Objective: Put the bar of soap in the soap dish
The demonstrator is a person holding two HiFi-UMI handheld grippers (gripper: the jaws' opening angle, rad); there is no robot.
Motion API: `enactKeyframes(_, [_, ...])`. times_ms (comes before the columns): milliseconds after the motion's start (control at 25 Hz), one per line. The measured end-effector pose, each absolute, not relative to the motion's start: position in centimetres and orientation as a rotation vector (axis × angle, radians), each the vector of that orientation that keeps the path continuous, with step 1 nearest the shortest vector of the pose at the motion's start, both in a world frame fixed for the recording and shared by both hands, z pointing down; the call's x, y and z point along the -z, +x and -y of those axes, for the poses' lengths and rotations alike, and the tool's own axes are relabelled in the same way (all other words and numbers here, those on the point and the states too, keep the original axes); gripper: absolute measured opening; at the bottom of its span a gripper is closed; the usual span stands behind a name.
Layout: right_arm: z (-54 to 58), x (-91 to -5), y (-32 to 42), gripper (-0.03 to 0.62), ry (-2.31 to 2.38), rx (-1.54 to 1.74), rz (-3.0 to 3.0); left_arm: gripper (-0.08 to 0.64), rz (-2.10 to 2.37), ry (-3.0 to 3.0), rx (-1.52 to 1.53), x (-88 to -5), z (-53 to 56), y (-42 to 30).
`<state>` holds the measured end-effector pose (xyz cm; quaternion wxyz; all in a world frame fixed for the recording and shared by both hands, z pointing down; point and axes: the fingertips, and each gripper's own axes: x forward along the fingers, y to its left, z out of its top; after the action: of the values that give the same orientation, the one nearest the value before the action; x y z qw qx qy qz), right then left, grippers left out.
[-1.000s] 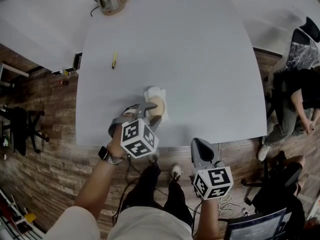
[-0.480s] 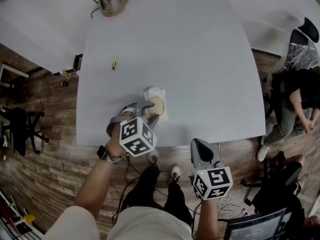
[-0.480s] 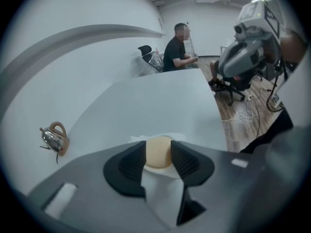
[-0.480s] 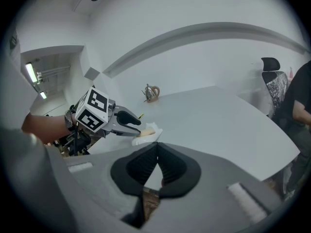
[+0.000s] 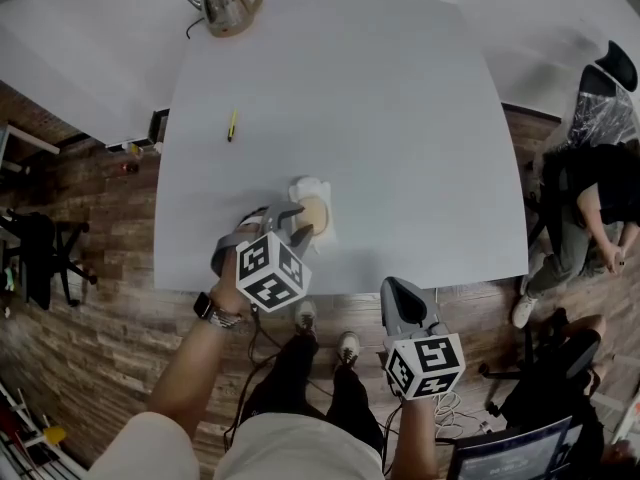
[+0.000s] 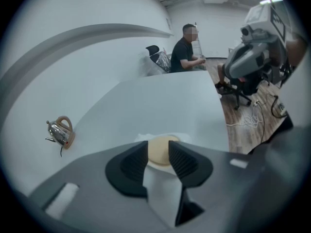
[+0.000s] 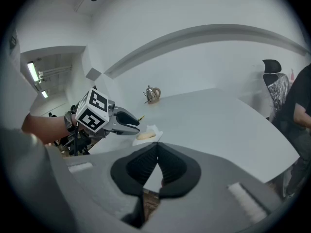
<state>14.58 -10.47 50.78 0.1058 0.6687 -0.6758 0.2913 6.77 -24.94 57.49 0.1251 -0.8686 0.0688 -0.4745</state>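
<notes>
A tan oval bar of soap [image 5: 316, 213] lies on a small white dish [image 5: 308, 186] near the table's front edge. My left gripper [image 5: 303, 221] points down at it. In the left gripper view the soap [image 6: 158, 147] shows between the two fingertips, with the dish's edge [image 6: 142, 137] behind it. The jaws have just been closing, and I see a little room left between pads and soap. The right gripper view shows that gripper [image 7: 133, 129] over the soap [image 7: 146, 136]. My right gripper [image 5: 402, 296] hangs off the table's front edge, shut [image 7: 156, 160] and empty.
A metal kettle [image 5: 228, 3] stands at the table's far left corner, and a yellow pen [image 5: 231, 123] lies near the left edge. A person sits beyond the table's right edge [image 5: 598, 203] among office chairs. My own legs and shoes are below the front edge.
The left gripper's jaws have narrowed around the soap, and its cube has shifted slightly left. The soap, the dish and the right gripper have not moved.
</notes>
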Motion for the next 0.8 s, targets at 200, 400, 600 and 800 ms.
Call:
enactKeyframes(200, [10.5, -50.4, 14.7, 0.003, 1.959, -0.849, 2.006, 0.137, -0.21, -2.558, 1.389, -57.1, 24.6, 6.8])
enactKeyframes(400, [10.7, -49.6, 15.1, 0.003, 1.944, -0.822, 2.029, 0.129, -0.238, -2.568, 1.41, -56.8, 24.4, 6.8])
enactKeyframes(600, [10.4, -48.9, 15.5, 0.003, 1.936, -0.804, 2.042, 0.095, -0.277, -2.576, 1.402, -55.9, 24.0, 6.6])
enactKeyframes(800, [10.1, -48.4, 15.1, 0.003, 1.922, -0.791, 2.064, 0.083, -0.32, -2.592, 1.394, -55.4, 23.3, 5.7])
